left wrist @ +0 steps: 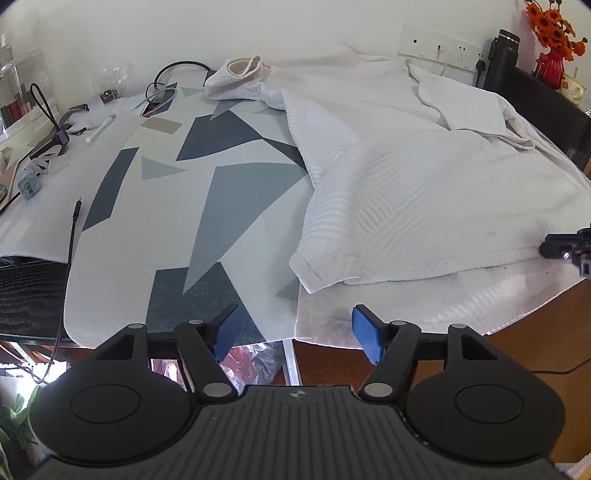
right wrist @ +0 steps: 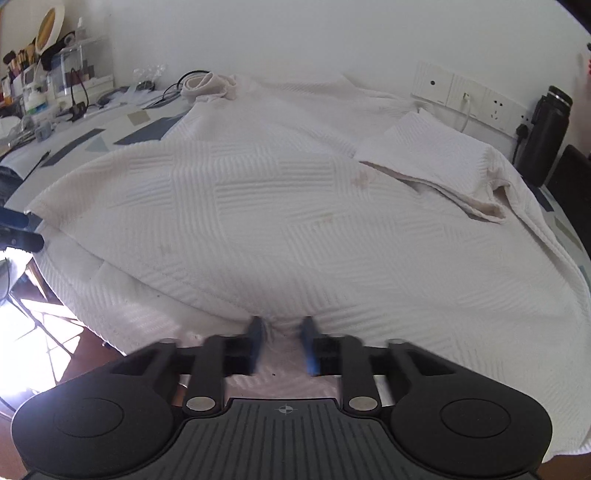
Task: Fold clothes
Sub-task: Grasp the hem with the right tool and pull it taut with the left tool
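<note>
White sweater hem bunched between my right gripper as it pinched shut; left gripper gaped empty. I judged lifting slowly best.

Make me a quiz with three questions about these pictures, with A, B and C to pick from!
1. Where does the black bottle stand?
A. On the floor
B. By the wall sockets
C. Inside a box

2. What colour are the flowers?
A. Orange
B. Blue
C. Purple

3. How are the left tongs?
A. Shut on a spoon
B. Shut on a sock
C. Open, with nothing between them

Answers:
1 B: the bottle stands against the wall right next to the sockets.
2 A: the blooms in the red vase are bright orange.
3 C: the two blue tips stand wide apart, with only the table edge showing between them.
</note>
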A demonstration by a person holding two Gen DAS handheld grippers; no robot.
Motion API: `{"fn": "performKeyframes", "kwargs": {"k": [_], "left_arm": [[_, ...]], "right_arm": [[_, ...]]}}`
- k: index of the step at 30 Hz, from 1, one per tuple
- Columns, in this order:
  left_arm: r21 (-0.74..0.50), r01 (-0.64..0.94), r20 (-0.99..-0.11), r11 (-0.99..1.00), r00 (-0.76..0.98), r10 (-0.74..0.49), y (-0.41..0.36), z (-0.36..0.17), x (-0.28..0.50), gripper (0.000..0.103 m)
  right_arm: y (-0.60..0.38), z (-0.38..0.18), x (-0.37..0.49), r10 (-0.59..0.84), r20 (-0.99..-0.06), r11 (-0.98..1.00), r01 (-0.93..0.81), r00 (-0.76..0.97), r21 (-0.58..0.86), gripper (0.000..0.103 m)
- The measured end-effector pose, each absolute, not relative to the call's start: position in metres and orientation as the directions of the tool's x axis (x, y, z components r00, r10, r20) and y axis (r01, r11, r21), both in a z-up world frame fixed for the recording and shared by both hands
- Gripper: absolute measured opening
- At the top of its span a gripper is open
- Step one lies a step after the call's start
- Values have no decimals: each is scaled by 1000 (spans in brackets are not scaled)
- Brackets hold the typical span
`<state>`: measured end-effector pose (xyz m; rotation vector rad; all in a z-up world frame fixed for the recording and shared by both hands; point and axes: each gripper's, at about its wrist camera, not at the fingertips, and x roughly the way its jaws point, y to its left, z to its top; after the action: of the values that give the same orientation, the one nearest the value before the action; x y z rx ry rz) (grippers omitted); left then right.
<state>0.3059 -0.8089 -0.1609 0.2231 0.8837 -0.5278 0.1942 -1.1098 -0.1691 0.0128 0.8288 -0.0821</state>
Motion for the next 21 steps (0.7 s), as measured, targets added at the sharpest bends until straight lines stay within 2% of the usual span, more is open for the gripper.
{"fn": "performKeyframes", "kwargs": {"k": [7, 12, 18, 21], "left_arm": [[-44, 510, -783, 859, 517, -347, -800, -165, 310, 70], [-68, 479, -784, 875, 517, -344, -793, -166, 315, 71], [-18, 480, -784, 877, 537, -311, -789, -169, 311, 77], [-41, 454, -788, 890, 533, -308, -785, -170, 313, 78]], "right_arm": [[-1129, -140, 165, -67, -674, 991, 129, 735, 41, 4], [-1132, -140, 144, -51, -682, 993, 108, 729, 42, 4], [-1141, -146, 124, -47, -678, 984, 149, 733, 93, 4], [-1143, -154, 120, -35, -698, 985, 141, 715, 95, 4]]}}
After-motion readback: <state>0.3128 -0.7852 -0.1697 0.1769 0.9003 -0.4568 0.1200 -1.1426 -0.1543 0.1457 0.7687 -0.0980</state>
